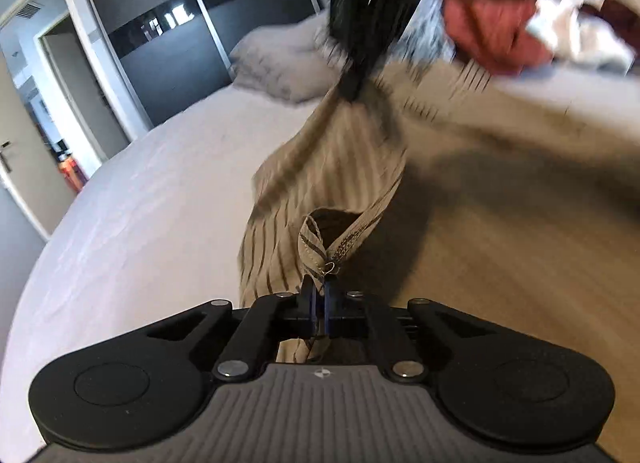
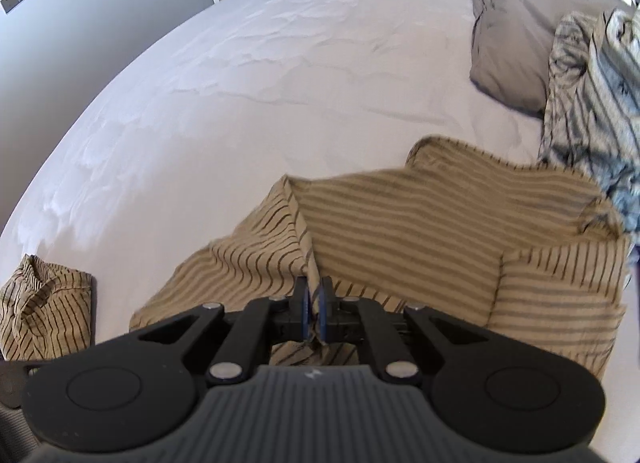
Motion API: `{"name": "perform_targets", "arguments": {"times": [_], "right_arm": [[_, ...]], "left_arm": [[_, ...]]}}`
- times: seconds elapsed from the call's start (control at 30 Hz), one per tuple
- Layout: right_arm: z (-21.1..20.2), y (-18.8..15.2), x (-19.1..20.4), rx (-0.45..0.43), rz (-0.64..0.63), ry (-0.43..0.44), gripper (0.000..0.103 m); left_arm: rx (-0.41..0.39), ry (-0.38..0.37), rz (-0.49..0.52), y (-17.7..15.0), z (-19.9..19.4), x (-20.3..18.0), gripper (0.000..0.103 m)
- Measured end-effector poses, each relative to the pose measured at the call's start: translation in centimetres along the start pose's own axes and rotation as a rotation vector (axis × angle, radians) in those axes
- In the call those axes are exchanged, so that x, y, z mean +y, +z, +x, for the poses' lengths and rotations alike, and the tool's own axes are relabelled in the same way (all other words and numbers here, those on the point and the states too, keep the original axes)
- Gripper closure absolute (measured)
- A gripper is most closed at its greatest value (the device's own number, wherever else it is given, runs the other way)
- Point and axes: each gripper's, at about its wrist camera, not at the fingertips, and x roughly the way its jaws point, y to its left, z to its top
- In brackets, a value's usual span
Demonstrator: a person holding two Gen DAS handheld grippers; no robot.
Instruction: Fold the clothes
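Lifting the tan striped garment off the bed w/ left hand-held gripper & right hand-held gripper both clenched on its hem: raise evenly, keep edge taut, avoid bunching.

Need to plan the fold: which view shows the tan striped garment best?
Right wrist view: the tan striped garment lies spread and sharp on the white bed. Left wrist view shows only a blurred, lifted bunch.
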Motion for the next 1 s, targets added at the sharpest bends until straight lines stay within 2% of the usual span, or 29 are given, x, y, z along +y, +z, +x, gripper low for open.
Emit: {"name": "perform_targets", "arguments": {"times": [0.2,0.37,0.47,0.63,0.8,0.83,0.9,0.97,1.0], "right_arm": [[-2.5,3.0,-2.5,-0.068,-0.023,-0.055,0.097],[-4.5,3.5,-5.4,-0.092,-0.03,-0.122,0.097],[-4.9,3.0,-7.9,-0.092,-0.025,-0.176,0.097],[-4.0,1.5,-13.3,-0.085,0.041,-0.228,0.097],[-1.2,-1.9,-18.4,-0.029,0.125,-0.266,0.097],[-0.4,-2.7,-19.2,-0.015,0.142,-0.26,0.097],[0.9,-4.0,-20.4,0.004,0.158,-0.255,0.097],[1.7,-5.0,-21.2,0.017,0.168,-0.249,0.094],[1.9,-5.2,-21.3,0.019,0.171,-0.253,0.093]], "left_arm": [[-0.114,-0.198,-0.102,5.4,-2.3,-1.9,0.102],[-0.183,-0.351,-0.159,8.8,-0.9,-5.5,0.102],[-0.203,-0.384,-0.151,10.2,0.6,-8.4,0.102],[-0.158,-0.414,-0.144,11.6,3.8,-12.3,0.102],[-0.038,-0.439,-0.147,10.8,6.8,-14.1,0.101],[-0.016,-0.447,-0.153,10.4,7.1,-14.2,0.097],[0.007,-0.458,-0.165,9.8,7.2,-14.0,0.081],[0.008,-0.478,-0.181,9.3,6.6,-13.3,0.053],[-0.001,-0.478,-0.185,9.0,6.0,-12.7,0.051]]}}
